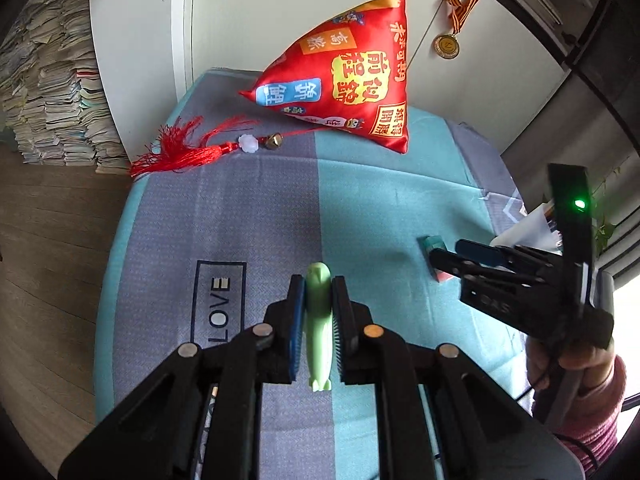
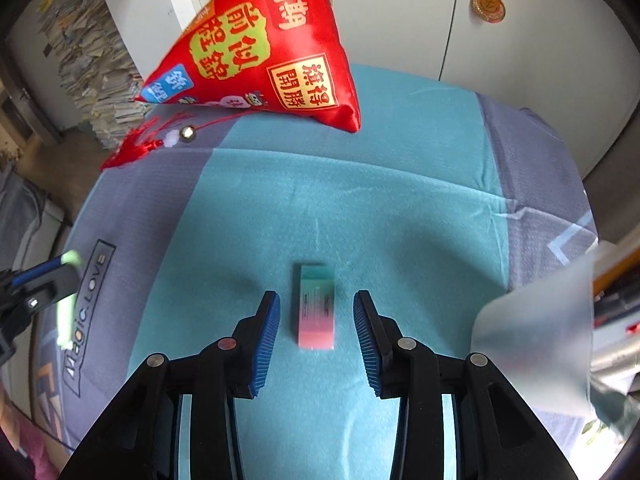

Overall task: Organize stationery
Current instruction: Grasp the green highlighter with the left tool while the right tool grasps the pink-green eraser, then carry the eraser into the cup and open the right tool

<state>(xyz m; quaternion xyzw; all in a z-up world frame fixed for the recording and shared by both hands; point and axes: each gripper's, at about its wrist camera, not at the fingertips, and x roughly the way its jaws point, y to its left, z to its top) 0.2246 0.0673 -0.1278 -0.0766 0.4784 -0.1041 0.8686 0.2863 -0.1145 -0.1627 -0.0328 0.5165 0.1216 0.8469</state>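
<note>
My left gripper (image 1: 317, 282) is shut on a light green pen-like item (image 1: 318, 328), held lengthwise between the blue pads above the cloth. It shows blurred at the left edge of the right wrist view (image 2: 68, 300). My right gripper (image 2: 316, 300) is open, its pads on either side of a green-to-pink eraser (image 2: 316, 306) lying on the teal cloth. In the left wrist view the right gripper (image 1: 444, 256) hovers over the same eraser (image 1: 434, 246).
A teal and grey cloth (image 2: 360, 200) covers the table. A red triangular pillow (image 1: 344, 76) stands at the back, with its red tassel and bell (image 1: 188, 148) to the left. A translucent container (image 2: 536, 340) sits at the right edge. Stacked papers (image 1: 52, 80) stand on the floor to the left.
</note>
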